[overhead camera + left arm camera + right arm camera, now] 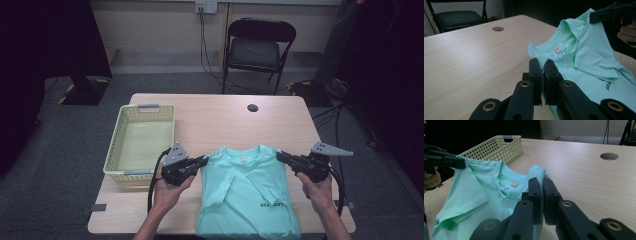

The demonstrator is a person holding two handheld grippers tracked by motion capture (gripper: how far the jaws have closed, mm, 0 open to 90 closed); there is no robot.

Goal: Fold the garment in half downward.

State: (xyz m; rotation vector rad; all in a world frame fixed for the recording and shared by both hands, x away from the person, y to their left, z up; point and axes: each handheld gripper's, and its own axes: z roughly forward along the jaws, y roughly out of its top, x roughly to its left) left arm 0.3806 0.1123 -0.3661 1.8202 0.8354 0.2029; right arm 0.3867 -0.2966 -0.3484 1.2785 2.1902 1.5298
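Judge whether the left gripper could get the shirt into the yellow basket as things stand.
Probably yes: the left gripper is shut on the shirt, and the basket sits open right beside it, nothing between.

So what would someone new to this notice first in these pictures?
The mint-green T-shirt at the table's near edge, pinched at each shoulder by the left gripper and the right gripper. Beside it, on the left, sits a pale yellow basket.

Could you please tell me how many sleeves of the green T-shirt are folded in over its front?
2. The left sleeve and the right sleeve both lie folded inward across the T-shirt.
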